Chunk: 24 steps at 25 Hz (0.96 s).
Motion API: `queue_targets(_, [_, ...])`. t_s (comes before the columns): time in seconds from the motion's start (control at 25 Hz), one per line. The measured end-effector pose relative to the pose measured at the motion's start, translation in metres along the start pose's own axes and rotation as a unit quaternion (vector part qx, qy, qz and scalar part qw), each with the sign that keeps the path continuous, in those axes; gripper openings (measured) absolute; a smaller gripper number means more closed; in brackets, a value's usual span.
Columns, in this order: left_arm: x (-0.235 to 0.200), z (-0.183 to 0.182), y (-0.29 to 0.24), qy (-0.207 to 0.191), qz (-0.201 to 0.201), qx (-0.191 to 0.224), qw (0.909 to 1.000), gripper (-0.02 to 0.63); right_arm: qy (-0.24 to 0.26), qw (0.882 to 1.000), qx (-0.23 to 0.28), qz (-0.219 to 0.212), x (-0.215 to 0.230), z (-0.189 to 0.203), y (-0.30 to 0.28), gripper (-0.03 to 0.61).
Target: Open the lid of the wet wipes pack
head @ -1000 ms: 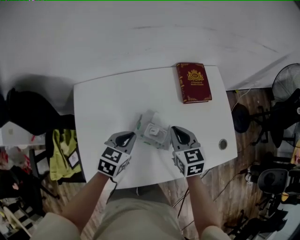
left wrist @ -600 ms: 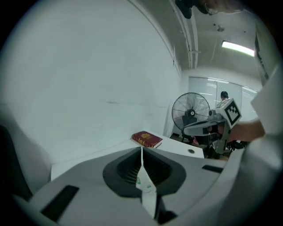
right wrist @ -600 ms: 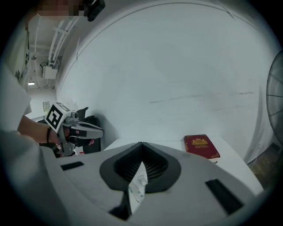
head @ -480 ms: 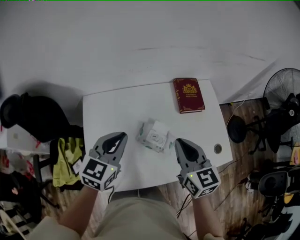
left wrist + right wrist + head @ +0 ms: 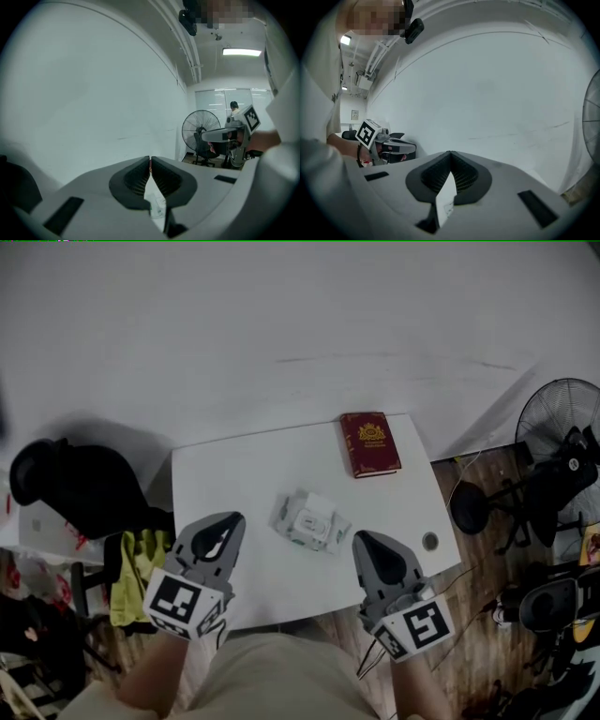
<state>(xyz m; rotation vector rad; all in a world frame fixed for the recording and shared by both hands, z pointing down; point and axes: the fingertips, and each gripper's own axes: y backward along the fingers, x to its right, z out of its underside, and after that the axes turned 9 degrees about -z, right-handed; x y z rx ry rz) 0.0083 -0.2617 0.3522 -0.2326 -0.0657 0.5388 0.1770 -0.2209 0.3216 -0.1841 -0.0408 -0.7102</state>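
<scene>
The wet wipes pack (image 5: 309, 519), pale with a white lid plate on top, lies alone near the middle of the white table (image 5: 234, 470). I cannot tell whether its lid stands open. My left gripper (image 5: 236, 518) hangs high above the table's front left, shut and empty. My right gripper (image 5: 360, 538) hangs at the front right, also shut with nothing in it. Neither touches the pack. In the left gripper view the jaws (image 5: 150, 159) meet at their tips, and in the right gripper view the jaws (image 5: 450, 153) do too. Both point at the bare white wall.
A dark red book (image 5: 369, 443) lies at the table's far right corner. A round cable hole (image 5: 429, 541) sits near the right edge. A standing fan (image 5: 561, 418) is to the right, a black chair (image 5: 66, 484) and yellow cloth (image 5: 136, 563) to the left.
Both grippers have left the sides of the pack and risen toward the camera, spreading apart. The pack stays on the table.
</scene>
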Motion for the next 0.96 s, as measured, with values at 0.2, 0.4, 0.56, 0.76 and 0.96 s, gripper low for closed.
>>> queue_targets(0.2, [-0.001,-0.010,0.010,0.007,-0.002,0.016,0.9998,0.031,0.002,1.000,-0.005,-0.004,-0.014,0.003,0.004,0.023])
queue_targets(0.4, [-0.001,-0.008,0.015,0.003,0.000,0.014,0.9999,0.031,-0.006,1.000,-0.009,0.000,-0.017,0.007,0.005,0.023])
queue_targets(0.56, [-0.001,-0.003,0.011,0.000,0.001,0.002,1.0000,0.031,0.000,1.000,-0.016,0.007,-0.012,0.010,0.005,0.023])
queue_targets(0.76, [0.002,-0.001,0.011,-0.002,0.005,0.000,1.0000,0.031,0.003,1.000,-0.021,0.015,-0.008,0.012,0.008,0.023])
queue_targets(0.96, [0.006,-0.003,0.011,0.009,0.014,0.000,0.9999,0.031,0.016,0.999,-0.031,0.018,-0.006,0.014,0.010,0.023])
